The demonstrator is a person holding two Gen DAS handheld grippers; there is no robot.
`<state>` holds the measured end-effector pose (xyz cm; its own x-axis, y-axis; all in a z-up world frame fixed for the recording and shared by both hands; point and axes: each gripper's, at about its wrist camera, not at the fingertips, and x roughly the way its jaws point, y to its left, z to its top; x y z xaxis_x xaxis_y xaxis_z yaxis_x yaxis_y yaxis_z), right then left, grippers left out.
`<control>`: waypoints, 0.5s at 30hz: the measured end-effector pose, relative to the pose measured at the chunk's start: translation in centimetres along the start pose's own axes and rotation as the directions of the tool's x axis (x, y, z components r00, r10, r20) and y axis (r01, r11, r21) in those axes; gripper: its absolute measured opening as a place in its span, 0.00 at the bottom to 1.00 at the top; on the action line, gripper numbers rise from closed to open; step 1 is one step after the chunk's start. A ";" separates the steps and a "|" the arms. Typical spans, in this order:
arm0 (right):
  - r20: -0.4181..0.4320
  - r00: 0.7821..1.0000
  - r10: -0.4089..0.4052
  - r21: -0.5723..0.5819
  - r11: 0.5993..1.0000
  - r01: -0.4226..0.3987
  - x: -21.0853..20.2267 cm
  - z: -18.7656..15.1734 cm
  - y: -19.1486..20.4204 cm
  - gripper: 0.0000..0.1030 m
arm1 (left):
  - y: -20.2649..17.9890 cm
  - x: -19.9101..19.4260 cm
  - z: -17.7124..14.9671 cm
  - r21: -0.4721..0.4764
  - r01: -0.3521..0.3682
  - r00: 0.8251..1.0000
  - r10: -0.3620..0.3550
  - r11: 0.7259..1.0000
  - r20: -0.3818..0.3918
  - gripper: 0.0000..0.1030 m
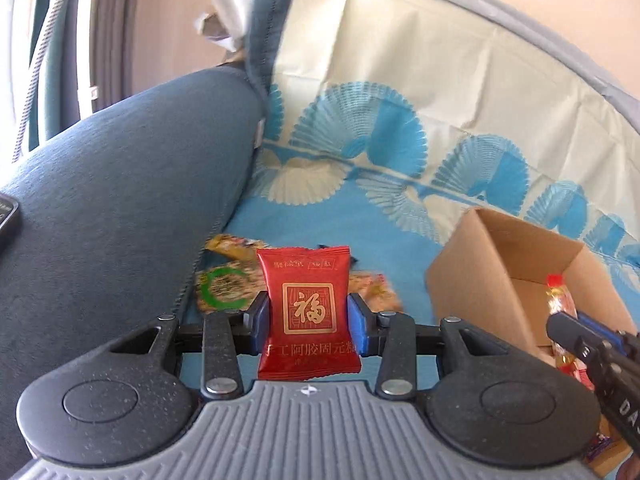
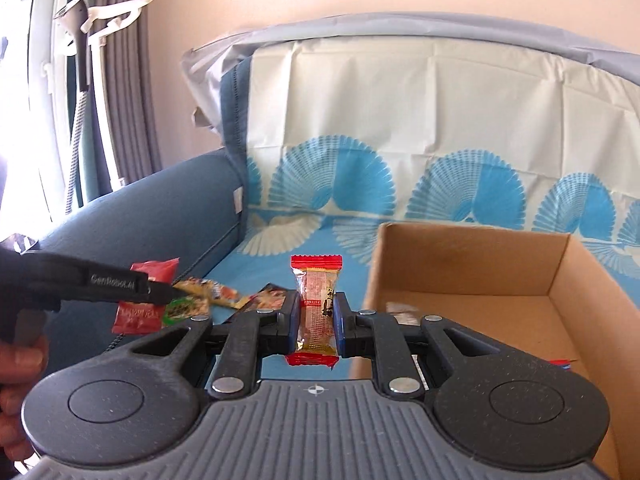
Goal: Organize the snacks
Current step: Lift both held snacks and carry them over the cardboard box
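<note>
In the left wrist view, the left gripper clamped a red foil packet with a gold square emblem, upright above the blue patterned cloth, left of the cardboard box. In the right wrist view, the right gripper pinched a slim clear-and-gold bar wrapper with red ends, upright, just beside the box.

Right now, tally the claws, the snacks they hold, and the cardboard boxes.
Claws: 2 (left claw, right claw)
Held snacks: 2 (red packet, red-ended bar)
Cardboard boxes: 1 (cardboard box)
Total: 5
</note>
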<state>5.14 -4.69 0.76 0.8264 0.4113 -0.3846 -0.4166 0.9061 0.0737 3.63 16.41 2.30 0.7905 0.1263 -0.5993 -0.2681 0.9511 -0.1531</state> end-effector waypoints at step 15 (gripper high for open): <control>0.027 0.991 -0.132 0.070 0.989 0.129 -1.4 0.5 -7.6 0.17 | -9.2 0.3 -0.6 0.166 0.180 0.973 -0.201 0.970 0.117 0.43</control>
<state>7.37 -12.05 1.18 0.8838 0.2910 -0.3664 -0.2785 0.9564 0.0878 5.98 7.57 3.06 0.8871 -0.0349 -0.4602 -0.0262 0.9917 -0.1257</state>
